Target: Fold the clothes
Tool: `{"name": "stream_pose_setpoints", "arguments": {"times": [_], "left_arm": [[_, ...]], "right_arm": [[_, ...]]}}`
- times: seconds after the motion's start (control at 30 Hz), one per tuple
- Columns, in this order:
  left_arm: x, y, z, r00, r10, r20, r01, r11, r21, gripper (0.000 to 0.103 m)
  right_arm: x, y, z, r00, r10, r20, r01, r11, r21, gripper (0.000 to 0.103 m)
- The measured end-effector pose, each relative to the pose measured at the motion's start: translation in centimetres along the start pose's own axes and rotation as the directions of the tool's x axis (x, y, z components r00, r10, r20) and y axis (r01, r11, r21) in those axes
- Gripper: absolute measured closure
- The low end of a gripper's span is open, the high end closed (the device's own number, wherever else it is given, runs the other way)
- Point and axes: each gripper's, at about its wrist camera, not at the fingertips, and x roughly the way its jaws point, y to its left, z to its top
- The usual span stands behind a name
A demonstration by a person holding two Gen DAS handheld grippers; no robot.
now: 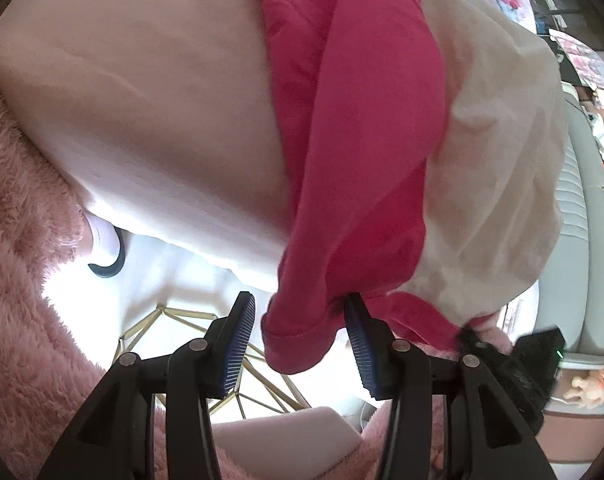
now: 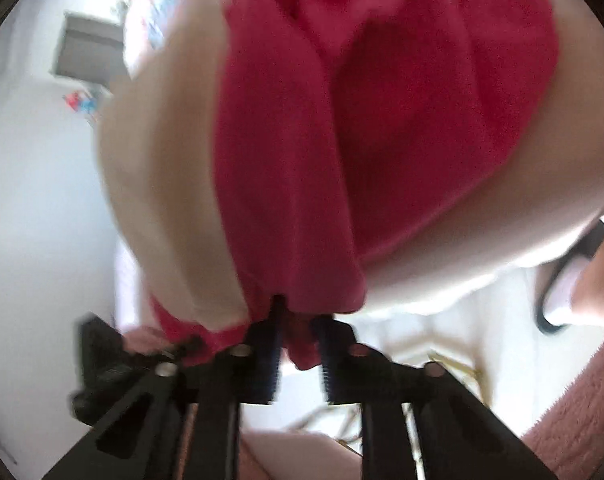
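Red garment [image 1: 354,128], bunched, hanging lengthwise over cream cloth [image 1: 498,152]

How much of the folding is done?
Hardly any. Done: nothing looks folded yet; the red top lies rumpled over a cream cloth. In hand: the right fingers seem to pinch the top's bottom edge, which also hangs between the left fingers, touching only one. Left: probably spreading the top flat, folding it, then the cream cloth.
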Motion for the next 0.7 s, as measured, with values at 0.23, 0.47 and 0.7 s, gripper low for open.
{"name": "stream_pose_setpoints", "arguments": {"times": [0.23,0.47,0.7], "left_arm": [[1.6,0.1,0.3,1.0,0.026,-0.015,-0.025,0.999,0.031,0.056],[0.7,0.1,-0.1,0.996,-0.092,-0.005,0.092,0.99,0.105,0.09],[-2.8,1.9,-0.3,0.945,-0.319,0.073,0.313,0.946,0.084,0.091]], "right_arm": [[-3.3,3.1,0.2,0.989,0.028,0.145,-0.002,0.984,-0.178,0.092],[0.9,-0.4,-0.9,0.988,-0.154,0.002,0.152,0.972,-0.178,0.092],[1.3,-3.9,0.1,0.983,-0.168,-0.073,0.164,0.985,-0.061,0.075]]}}
